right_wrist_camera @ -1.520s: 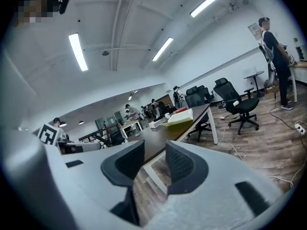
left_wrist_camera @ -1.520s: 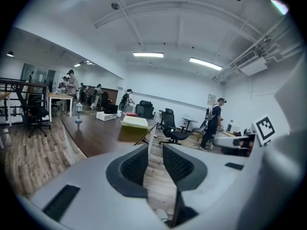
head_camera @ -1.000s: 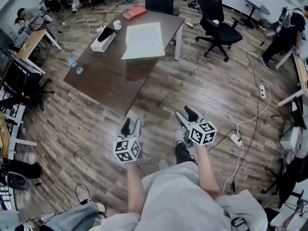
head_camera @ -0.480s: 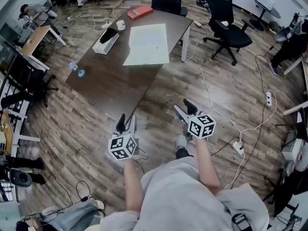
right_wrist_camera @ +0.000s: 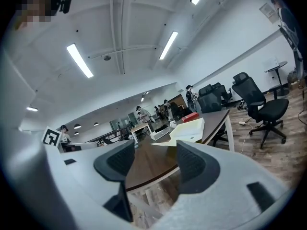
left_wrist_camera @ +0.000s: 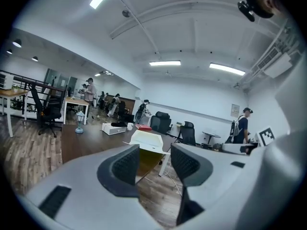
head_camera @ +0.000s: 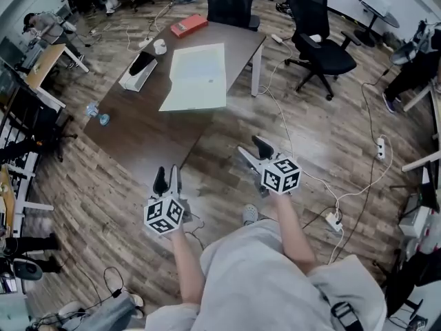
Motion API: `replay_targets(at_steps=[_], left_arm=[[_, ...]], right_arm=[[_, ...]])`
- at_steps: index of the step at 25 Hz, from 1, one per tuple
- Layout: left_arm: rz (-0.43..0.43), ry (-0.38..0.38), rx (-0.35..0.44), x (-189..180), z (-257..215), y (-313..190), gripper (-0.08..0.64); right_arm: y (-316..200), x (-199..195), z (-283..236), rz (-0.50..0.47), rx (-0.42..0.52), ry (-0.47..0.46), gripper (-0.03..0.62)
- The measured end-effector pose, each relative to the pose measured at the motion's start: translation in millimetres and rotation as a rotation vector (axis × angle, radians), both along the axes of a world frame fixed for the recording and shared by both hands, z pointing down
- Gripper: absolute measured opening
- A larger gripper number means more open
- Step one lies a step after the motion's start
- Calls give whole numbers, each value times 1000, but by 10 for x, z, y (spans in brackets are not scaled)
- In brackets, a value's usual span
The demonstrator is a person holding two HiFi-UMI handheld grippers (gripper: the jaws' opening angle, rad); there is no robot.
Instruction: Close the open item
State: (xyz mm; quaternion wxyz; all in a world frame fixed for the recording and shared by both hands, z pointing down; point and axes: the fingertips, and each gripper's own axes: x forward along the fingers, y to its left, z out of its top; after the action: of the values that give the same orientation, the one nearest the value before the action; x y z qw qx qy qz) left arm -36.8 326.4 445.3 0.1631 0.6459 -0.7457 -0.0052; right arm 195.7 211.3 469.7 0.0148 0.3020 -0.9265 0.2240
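The open item is a flat white box point(head_camera: 196, 78) lying on the dark brown table point(head_camera: 148, 133), its lid spread out flat beside the base. The left gripper view shows the white box point(left_wrist_camera: 147, 140) far ahead, as does the right gripper view, with the box point(right_wrist_camera: 189, 128) past the table's near end. My left gripper point(head_camera: 166, 178) hangs over the floor short of the table's near corner, open and empty. My right gripper point(head_camera: 251, 150) is also over the floor to the right, its jaws opening with nothing between them. Left gripper point(left_wrist_camera: 154, 163) and right gripper point(right_wrist_camera: 154, 163) both show wide gaps.
A red book point(head_camera: 189, 25), a white cup point(head_camera: 160, 46), a white case with a black thing point(head_camera: 136, 71) and a small blue lamp point(head_camera: 96, 112) are on the table. Black office chairs point(head_camera: 317, 40) stand beyond it. A white cable and power strip point(head_camera: 333, 221) lie on the floor at right.
Both grippers have drifted slightly left in the head view, still over the floor. The right gripper's jaws have spread a little wider. The box has not moved.
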Motion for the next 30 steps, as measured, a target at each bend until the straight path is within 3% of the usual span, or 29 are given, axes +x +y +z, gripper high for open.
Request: replay_targets(at_steps=[4,11,21,30], left_arm=[[-47,-18,27,121,4,-95,183],[-67,-29,-27,160,142,-171,183],[10,-10,-19,364,154,-833,183],[-7,18,-3,-59,168,-1534,183]], right_arm=[[-187,199,134,12,-14,-20,273],[-374,407,371,30,-70,-51,268],[-814,670,154,147,46,-72,247],[-1455,521,208,167,41,-41,247]])
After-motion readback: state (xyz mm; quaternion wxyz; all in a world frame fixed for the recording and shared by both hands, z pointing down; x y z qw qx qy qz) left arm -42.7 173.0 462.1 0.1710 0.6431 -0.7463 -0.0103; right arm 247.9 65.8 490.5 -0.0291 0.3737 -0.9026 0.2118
